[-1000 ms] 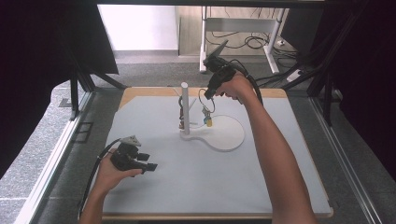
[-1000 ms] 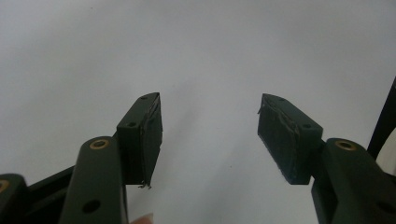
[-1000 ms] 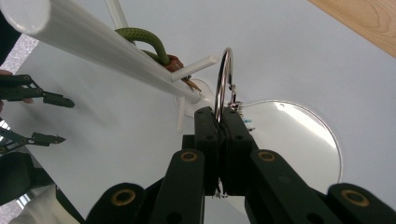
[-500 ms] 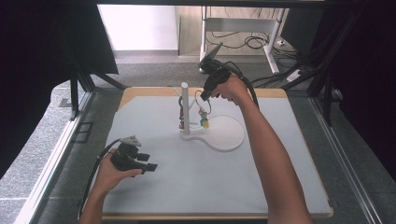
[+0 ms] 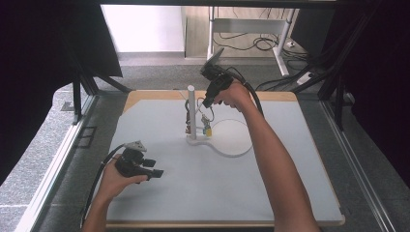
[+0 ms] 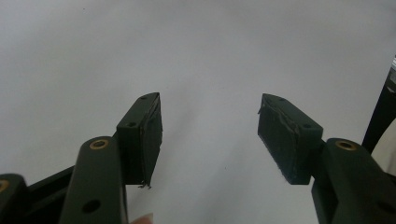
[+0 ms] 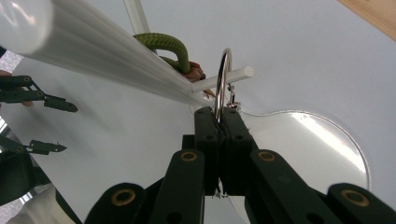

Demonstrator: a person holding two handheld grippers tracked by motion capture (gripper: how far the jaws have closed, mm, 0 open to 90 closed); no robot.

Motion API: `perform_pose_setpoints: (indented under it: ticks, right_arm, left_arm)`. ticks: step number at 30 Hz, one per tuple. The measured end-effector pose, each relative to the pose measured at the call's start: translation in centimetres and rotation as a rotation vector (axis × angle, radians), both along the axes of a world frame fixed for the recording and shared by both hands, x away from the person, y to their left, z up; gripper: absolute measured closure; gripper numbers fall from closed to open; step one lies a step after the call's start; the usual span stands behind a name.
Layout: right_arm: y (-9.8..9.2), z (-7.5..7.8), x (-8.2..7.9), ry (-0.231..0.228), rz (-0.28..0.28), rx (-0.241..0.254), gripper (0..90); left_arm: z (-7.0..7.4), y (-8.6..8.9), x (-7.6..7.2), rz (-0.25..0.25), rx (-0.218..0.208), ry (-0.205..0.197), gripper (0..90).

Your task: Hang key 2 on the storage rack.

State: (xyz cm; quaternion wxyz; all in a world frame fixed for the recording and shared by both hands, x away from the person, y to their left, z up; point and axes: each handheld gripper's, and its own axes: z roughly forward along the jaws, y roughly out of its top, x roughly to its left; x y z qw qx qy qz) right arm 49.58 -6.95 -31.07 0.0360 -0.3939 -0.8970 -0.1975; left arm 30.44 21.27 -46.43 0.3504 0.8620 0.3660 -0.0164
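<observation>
A white stand rises from a flat base whose round plate lies on the white table. My right gripper is beside the post, shut on a metal key ring. A small yellow tag hangs below it. In the right gripper view the gripper holds the ring upright across a thin white peg, whose tip sticks out past the ring. A green cord loop hangs on the post behind. My left gripper rests open at the front left, with its jaws around nothing.
The white mat sits on a wooden board with dark frame rails along both sides. The right forearm reaches diagonally over the table's right half. Cables lie on the floor behind the table.
My right gripper has carried the ring and yellow tag a little left, closer to the post. The left gripper has not moved.
</observation>
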Motion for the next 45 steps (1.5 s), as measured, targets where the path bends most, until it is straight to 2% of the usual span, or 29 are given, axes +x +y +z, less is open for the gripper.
perform_pose_setpoints:
  ticks: [11,20,24,29,34,40,45]
  right_arm:
    - [0.7,-1.6,-0.2,0.022,0.015,-0.019,87.5]
    - [0.8,-3.1,-0.3,0.047,0.021,-0.015,87.1]
    - [0.8,-3.3,-0.5,0.046,0.022,-0.002,86.0]
    - [0.6,-3.3,-0.7,0.049,0.033,0.004,77.9]
    - [-0.2,-2.6,-0.9,0.044,0.027,0.015,67.7]
    - [-2.1,-1.7,-1.4,0.009,0.013,0.038,56.4]
    - [-4.4,-1.1,-2.3,-0.052,0.005,0.078,52.0]
  left_arm:
    - [-0.1,-0.1,0.0,0.001,-0.001,0.003,40.4]
    - [-0.1,-0.1,0.0,-0.001,0.001,0.000,40.4]
    - [-0.1,-0.2,0.0,0.002,0.004,0.001,40.3]
    - [-0.1,-0.2,0.0,0.004,-0.001,0.003,40.2]
    - [0.0,-0.4,-0.1,0.007,0.002,0.009,40.1]
    - [-0.1,-0.7,-0.3,0.008,0.004,0.012,40.0]
    - [-0.1,-0.8,-0.2,0.014,0.004,0.006,40.0]
